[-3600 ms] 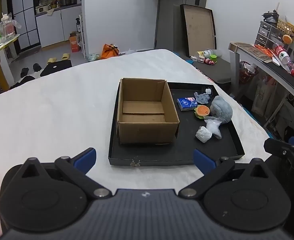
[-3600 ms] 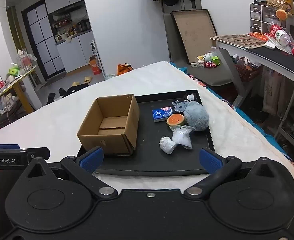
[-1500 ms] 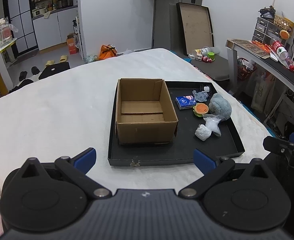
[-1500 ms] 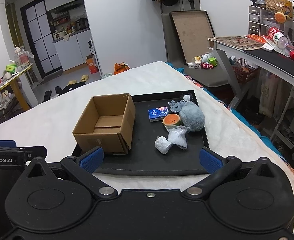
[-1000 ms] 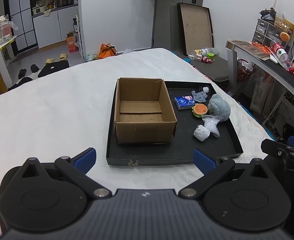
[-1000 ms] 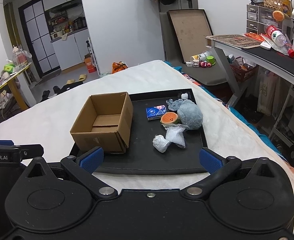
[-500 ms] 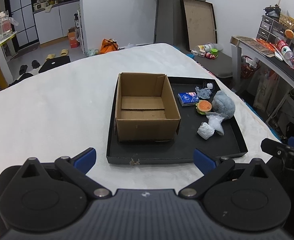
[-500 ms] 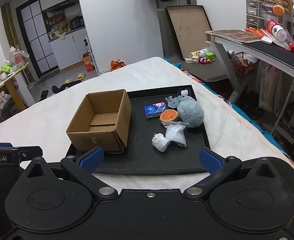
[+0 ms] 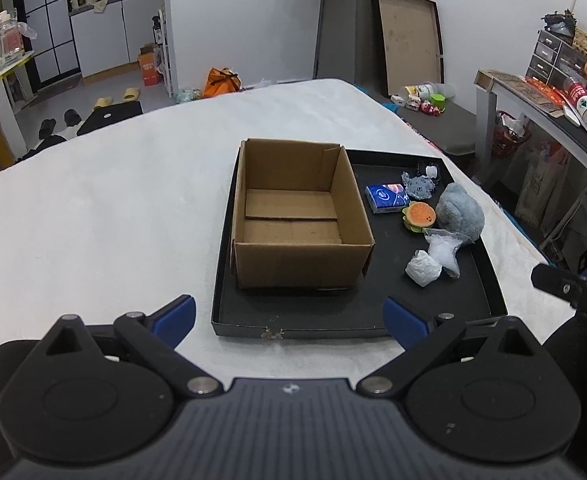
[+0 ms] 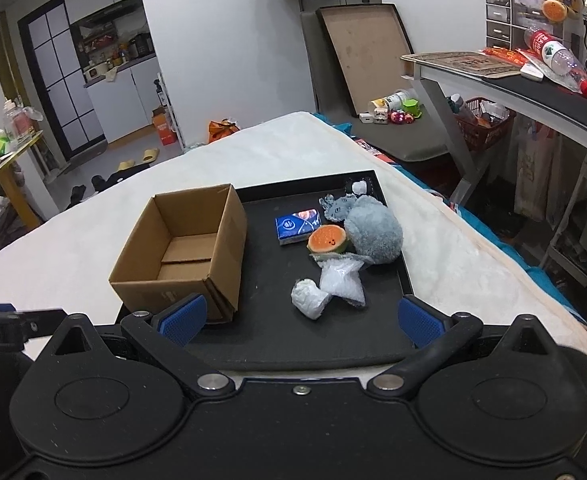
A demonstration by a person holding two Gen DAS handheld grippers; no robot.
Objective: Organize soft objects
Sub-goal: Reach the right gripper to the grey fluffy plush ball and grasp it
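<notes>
White bed cover (image 9: 93, 220) supports a black tray (image 9: 477, 280). An open, empty cardboard box (image 9: 301, 256) occupies the tray's left half. On its right half lie a grey plush (image 10: 375, 234), blue tissue pack (image 10: 297, 224), orange burger toy (image 10: 327, 240) and white wad (image 10: 309, 303). Left gripper (image 9: 289, 318) and right gripper (image 10: 299, 318): spread wide, holding nothing.

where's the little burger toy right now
On the black tray, right of the cardboard box, the burger toy sits between the blue packet and grey plush.
</notes>
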